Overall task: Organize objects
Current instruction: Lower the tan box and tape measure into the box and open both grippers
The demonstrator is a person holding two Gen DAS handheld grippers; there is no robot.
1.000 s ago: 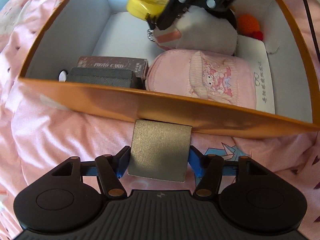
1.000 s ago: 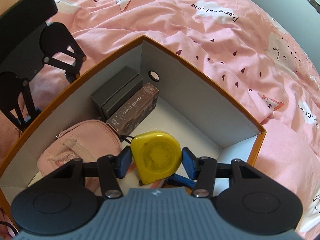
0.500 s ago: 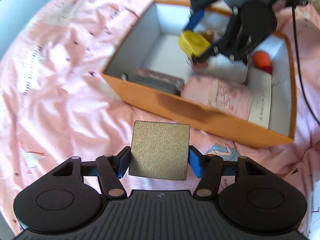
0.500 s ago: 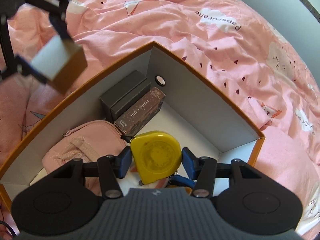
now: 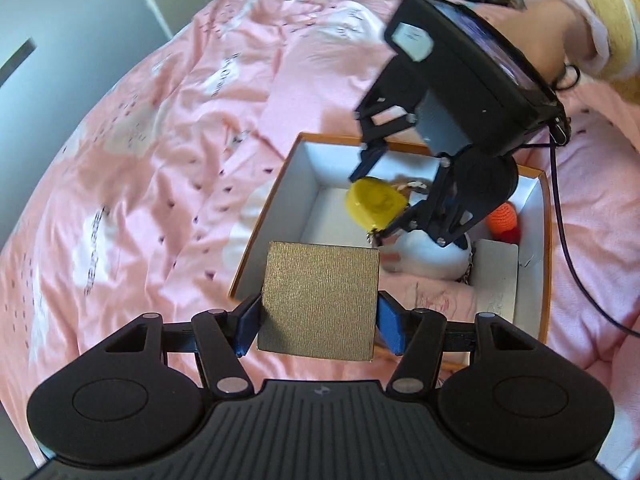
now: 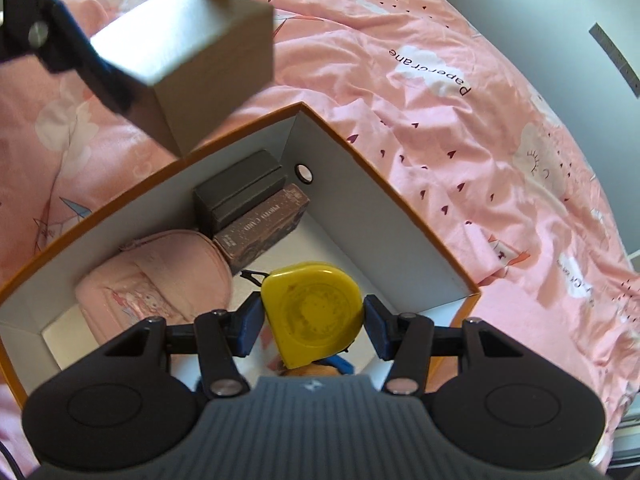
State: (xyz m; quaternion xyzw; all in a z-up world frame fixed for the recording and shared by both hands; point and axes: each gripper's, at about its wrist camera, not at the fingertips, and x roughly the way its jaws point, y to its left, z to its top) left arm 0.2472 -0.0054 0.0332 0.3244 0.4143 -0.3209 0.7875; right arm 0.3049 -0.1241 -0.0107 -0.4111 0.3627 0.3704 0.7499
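My left gripper (image 5: 318, 326) is shut on a gold-brown square box (image 5: 320, 300), held high above the near wall of the orange storage box (image 5: 546, 264). In the right wrist view that same gold box (image 6: 188, 52) hangs at the upper left over the orange box's rim (image 6: 352, 148). My right gripper (image 6: 312, 322) is shut on a yellow tape measure (image 6: 316, 316), hovering inside the orange box. From the left wrist view the tape measure (image 5: 374, 202) sits between the right gripper's blue pads (image 5: 366, 162).
Inside the box lie a pink pouch (image 6: 156, 276), a brown photo-card box (image 6: 264, 228), dark grey boxes (image 6: 236, 192), a white plush (image 5: 424, 256), an orange knitted toy (image 5: 502, 218) and a white card (image 5: 496, 276). Pink bedding (image 6: 440, 120) surrounds it. A sleeve (image 5: 596, 12) is at the top right.
My left gripper rose well above the bed with the gold box, so the orange box looks smaller and farther. The right gripper with the tape measure lifted only slightly and rolled a little.
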